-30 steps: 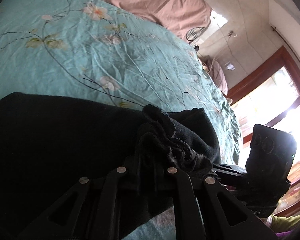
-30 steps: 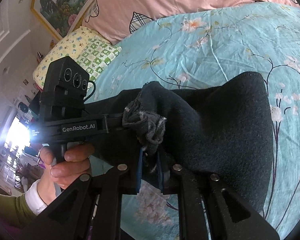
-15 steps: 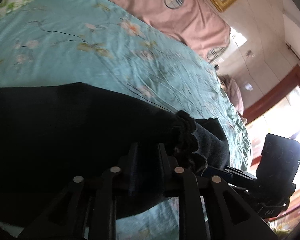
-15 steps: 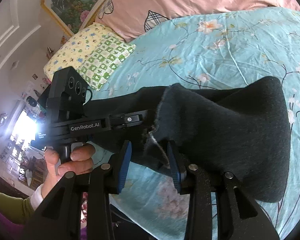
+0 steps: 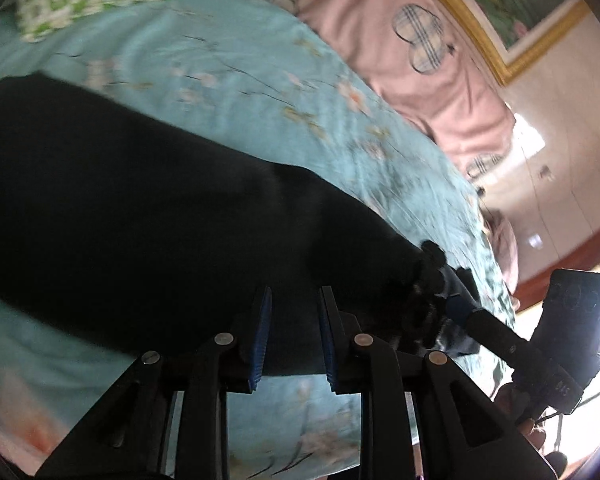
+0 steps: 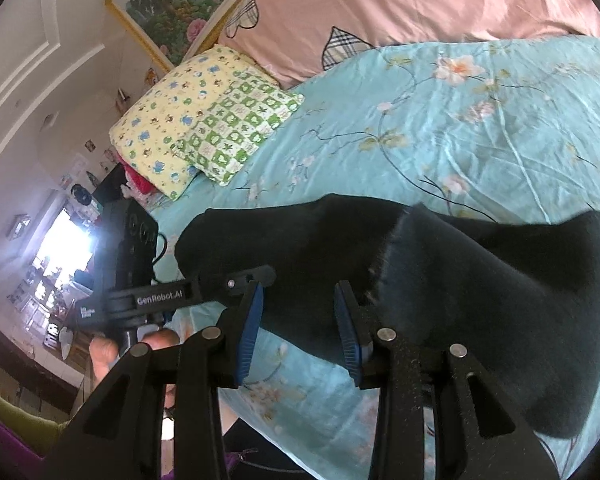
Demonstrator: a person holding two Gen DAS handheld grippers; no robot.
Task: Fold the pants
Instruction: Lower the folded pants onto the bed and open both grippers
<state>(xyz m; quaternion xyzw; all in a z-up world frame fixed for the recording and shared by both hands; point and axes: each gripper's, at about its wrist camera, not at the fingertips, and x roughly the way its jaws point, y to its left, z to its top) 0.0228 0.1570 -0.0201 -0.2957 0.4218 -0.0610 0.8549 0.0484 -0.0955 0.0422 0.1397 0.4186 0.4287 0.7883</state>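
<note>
The black pants (image 5: 148,216) lie folded on the turquoise flowered bedspread (image 5: 260,92); they also show in the right wrist view (image 6: 480,280). My left gripper (image 5: 294,300) is open, its blue pads apart at the pants' near edge, holding nothing. My right gripper (image 6: 298,292) is open too, jaws apart over the pants' near edge. The right gripper shows in the left wrist view (image 5: 456,304) next to the bunched waistband. The left gripper shows in the right wrist view (image 6: 260,276) at the pants' left end.
A pink quilt (image 6: 380,4) lies along the headboard. A yellow pillow (image 6: 180,120) and a green checked pillow (image 6: 240,128) lie at the bed's far left. The bed edge (image 6: 300,408) runs right below my grippers.
Both grippers opened and let go of the bunched waistband they held a second ago. The pants now lie spread flat on the bed.
</note>
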